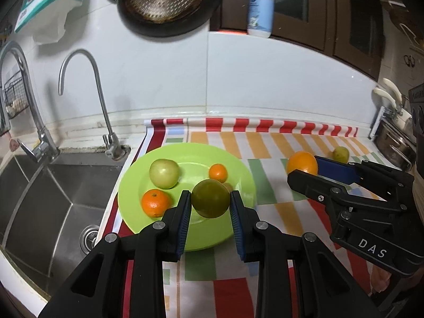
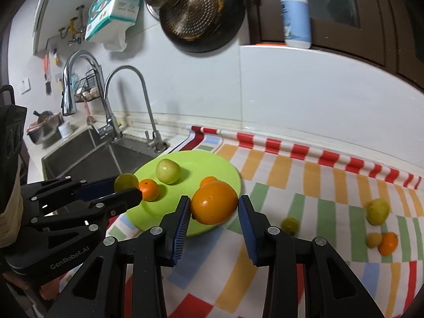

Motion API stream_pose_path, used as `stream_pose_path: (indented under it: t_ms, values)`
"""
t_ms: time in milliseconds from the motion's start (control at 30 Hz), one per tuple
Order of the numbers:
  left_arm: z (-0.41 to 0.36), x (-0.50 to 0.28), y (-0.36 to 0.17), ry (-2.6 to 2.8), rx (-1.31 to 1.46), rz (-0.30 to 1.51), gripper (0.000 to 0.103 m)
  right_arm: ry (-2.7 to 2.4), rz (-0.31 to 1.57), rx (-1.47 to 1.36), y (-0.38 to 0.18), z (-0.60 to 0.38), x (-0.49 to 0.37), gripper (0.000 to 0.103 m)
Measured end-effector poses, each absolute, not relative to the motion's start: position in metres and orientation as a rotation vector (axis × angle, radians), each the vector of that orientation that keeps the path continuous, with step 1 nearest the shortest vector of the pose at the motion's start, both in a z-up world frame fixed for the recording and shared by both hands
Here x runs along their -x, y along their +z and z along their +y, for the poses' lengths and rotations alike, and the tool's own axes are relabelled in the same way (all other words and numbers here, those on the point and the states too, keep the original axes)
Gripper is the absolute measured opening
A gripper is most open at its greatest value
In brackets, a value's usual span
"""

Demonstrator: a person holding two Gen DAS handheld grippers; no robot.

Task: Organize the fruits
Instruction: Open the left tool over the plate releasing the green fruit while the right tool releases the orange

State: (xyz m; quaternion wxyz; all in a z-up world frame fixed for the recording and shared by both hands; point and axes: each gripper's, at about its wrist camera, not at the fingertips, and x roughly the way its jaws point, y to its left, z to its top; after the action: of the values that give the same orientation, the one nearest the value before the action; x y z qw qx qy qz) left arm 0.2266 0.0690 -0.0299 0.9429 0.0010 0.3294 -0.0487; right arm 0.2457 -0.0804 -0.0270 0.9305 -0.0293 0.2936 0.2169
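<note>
left fingers [image 1: 210,202]: I grip the dark green fruit [image 1: 210,198], green plate [image 1: 148,228] directly below.
right fingers [image 2: 214,206]: clamped on my orange [image 2: 214,202], plate's near rim just beneath.

Left tool [image 1: 210,202] clamps dark green fruit [image 1: 210,198] above green plate [image 1: 148,228]; right tool [image 1: 307,171] grips orange [image 1: 302,162].

Plate [image 1: 238,182] with three fruits [image 1: 163,173] on the cloth [image 1: 278,145] right of the sink [image 1: 53,185]; loose fruits [image 2: 377,211] farther right.
</note>
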Motion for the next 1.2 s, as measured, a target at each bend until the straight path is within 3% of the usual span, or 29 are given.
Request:
stream_pose_path:
  t_ms: [500, 633, 767, 1200]
  values:
    - [0.093, -0.260, -0.069, -0.061, 0.042, 0.788, 0.030, 0.521, 0.724, 0.094, -0.070, -0.045, -0.294, 0.038]
    - [0.101, -0.261, -0.070, -0.043, 0.061, 0.787, 0.039, 0.551, 0.754, 0.082, -0.077, -0.038, -0.300, 0.039]
    - [0.106, -0.256, -0.062, -0.015, 0.052, 0.761, 0.040, 0.544, 0.738, 0.068, -0.074, -0.038, -0.298, 0.047]
    - [0.091, -0.232, -0.045, -0.039, 0.030, 0.706, 0.048, 0.454, 0.691, 0.046, -0.051, -0.066, -0.269, 0.047]
